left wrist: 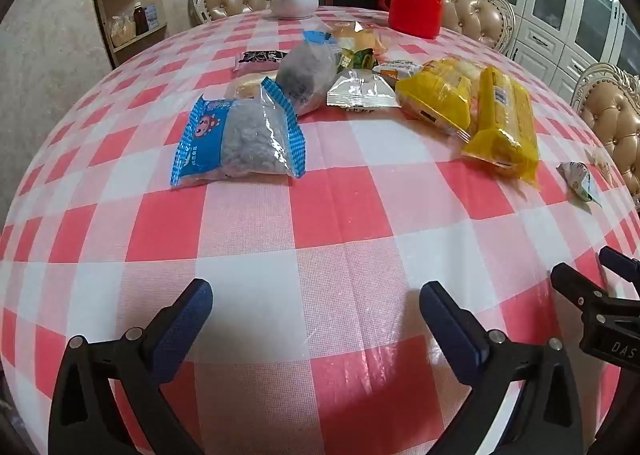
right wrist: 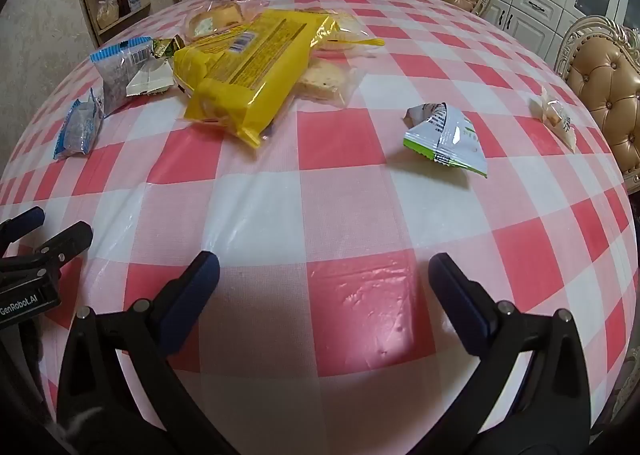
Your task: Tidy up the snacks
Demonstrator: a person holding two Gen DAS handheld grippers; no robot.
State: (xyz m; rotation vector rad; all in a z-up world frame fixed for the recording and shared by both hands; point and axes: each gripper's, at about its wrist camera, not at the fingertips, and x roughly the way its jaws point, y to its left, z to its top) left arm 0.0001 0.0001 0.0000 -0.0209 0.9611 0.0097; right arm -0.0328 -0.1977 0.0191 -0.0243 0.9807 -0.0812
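Both hand-held grippers hang wide and empty over the near counter, snacks untouched ahead.

The left hand-held gripper (left wrist: 316, 297) and right hand-held gripper (right wrist: 324, 267) tilt down at bare checked counter (right wrist: 340, 207), holding nothing. In the left view the blue pack (left wrist: 236, 139) lies at 11 o'clock, the yellow packs (left wrist: 472, 111) at 1 o'clock in the heap; in the right view the green-white pack (right wrist: 448, 135) lies alone at 1 o'clock. A sound start, as a judgement: take loose outliers first, pinching a sealed edge and not the crumbly filling, so the heap stays undisturbed. Small packs beneath the yellow ones are half covered and unreadable; where the snacks should go is not in view; the wrapper (right wrist: 554, 119) near the far-right edge is distorted.
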